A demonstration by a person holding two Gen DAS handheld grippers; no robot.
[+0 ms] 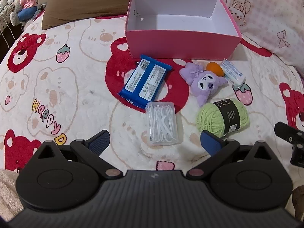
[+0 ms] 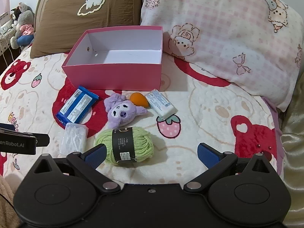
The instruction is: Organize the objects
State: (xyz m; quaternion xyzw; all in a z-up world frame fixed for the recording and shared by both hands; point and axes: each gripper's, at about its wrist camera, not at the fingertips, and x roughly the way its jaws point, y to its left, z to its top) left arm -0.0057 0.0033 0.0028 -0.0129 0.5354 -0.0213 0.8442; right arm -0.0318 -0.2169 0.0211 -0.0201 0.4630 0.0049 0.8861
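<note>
From your left wrist view, the left hand-held gripper hangs with jaws spread wide and empty above the clear floss-pick case on the bed blanket. Beyond lie the blue wipes pack, purple plush, orange egg-shaped thing, white packet and green yarn ball, with the pink box standing empty behind.

Your right wrist view adds the pink checked pillow and brown pillow. Here the right hand-held gripper, likewise released, sits just right of the yarn.
</note>
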